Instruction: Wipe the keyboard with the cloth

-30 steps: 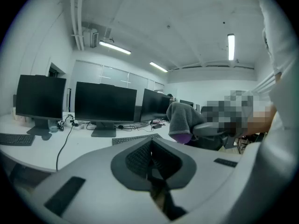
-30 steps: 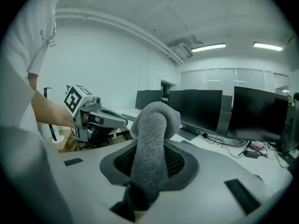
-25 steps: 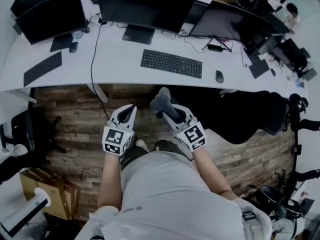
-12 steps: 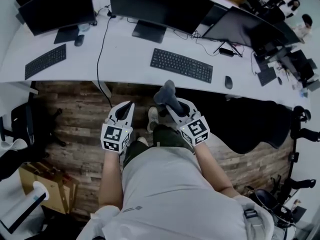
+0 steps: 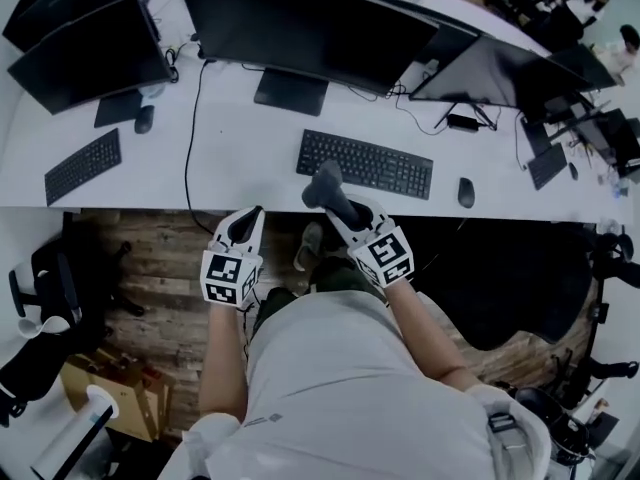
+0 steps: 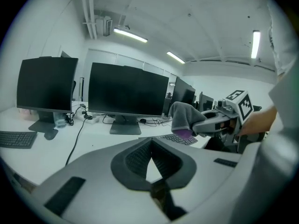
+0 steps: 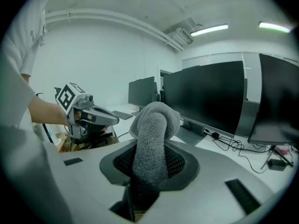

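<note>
A black keyboard [image 5: 365, 164] lies on the white desk [image 5: 240, 158] in front of the large middle monitor [image 5: 300, 28]. My right gripper [image 5: 338, 204] is shut on a grey cloth [image 5: 324, 185], which stands up from the jaws above the desk's near edge, close to the keyboard's left end. In the right gripper view the cloth [image 7: 154, 125] fills the gap between the pads. My left gripper [image 5: 252, 217] hovers at the desk's near edge, left of the cloth, shut and holding nothing. In the left gripper view the cloth [image 6: 182, 117] hangs in front of the keyboard [image 6: 180, 139].
A mouse [image 5: 465, 192] lies right of the keyboard. A second keyboard [image 5: 83, 165] and mouse [image 5: 143, 119] sit at far left under another monitor [image 5: 85, 43]. A black cable [image 5: 188, 118] crosses the desk. A dark office chair [image 5: 520, 278] stands at right, a cardboard box [image 5: 105, 393] on the floor at left.
The person has stepped toward the desk. Both grippers moved forward from over the wooden floor to the desk's near edge, and the cloth now sits close to the keyboard.
</note>
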`<act>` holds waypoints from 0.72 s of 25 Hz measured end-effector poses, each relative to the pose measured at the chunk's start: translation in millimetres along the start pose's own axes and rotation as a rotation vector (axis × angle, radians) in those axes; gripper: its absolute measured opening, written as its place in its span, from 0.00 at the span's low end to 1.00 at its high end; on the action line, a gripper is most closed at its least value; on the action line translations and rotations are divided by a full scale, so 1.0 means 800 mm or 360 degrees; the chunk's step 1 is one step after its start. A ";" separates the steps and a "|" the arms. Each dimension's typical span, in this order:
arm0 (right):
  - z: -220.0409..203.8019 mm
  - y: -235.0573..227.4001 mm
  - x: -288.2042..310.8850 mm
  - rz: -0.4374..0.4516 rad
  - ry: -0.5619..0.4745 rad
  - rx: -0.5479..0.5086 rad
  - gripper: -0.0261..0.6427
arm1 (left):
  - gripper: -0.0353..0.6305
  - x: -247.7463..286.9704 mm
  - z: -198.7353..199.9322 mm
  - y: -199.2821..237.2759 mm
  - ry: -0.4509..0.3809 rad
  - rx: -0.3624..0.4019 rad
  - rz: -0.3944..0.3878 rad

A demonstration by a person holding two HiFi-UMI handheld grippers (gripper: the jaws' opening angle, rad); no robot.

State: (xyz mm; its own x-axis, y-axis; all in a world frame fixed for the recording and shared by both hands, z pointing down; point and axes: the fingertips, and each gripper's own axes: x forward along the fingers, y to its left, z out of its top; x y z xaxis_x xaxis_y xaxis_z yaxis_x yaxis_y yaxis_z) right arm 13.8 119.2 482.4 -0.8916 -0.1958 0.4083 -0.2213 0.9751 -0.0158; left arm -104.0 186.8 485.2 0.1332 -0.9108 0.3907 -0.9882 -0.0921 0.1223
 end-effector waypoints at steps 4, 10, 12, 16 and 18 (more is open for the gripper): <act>0.013 -0.053 0.033 0.0036 0.0032 0.0002 0.21 | 0.05 0.061 0.032 0.024 0.0025 0.0026 -0.0018; 0.008 -0.126 0.068 0.0049 0.0109 0.0048 0.21 | 0.05 0.142 0.061 0.048 0.0106 0.0030 -0.0030; 0.004 -0.145 0.077 0.0058 0.0135 0.0066 0.21 | 0.05 0.166 0.063 0.054 0.0147 0.0033 -0.0037; -0.005 -0.171 0.100 0.0079 0.0179 0.0102 0.21 | 0.05 0.202 0.068 0.063 0.0231 0.0075 -0.0055; -0.008 -0.180 0.110 0.0088 0.0201 0.0107 0.21 | 0.05 0.216 0.069 0.066 0.0267 0.0088 -0.0072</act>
State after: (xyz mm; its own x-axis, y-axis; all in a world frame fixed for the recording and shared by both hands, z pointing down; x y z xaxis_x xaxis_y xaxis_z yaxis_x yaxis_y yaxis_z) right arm -30.4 -38.0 526.2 -0.8474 -0.1233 0.5164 -0.2032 0.9739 -0.1009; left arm -137.5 2.6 508.8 0.1837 -0.8256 0.5334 -0.9830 -0.1575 0.0948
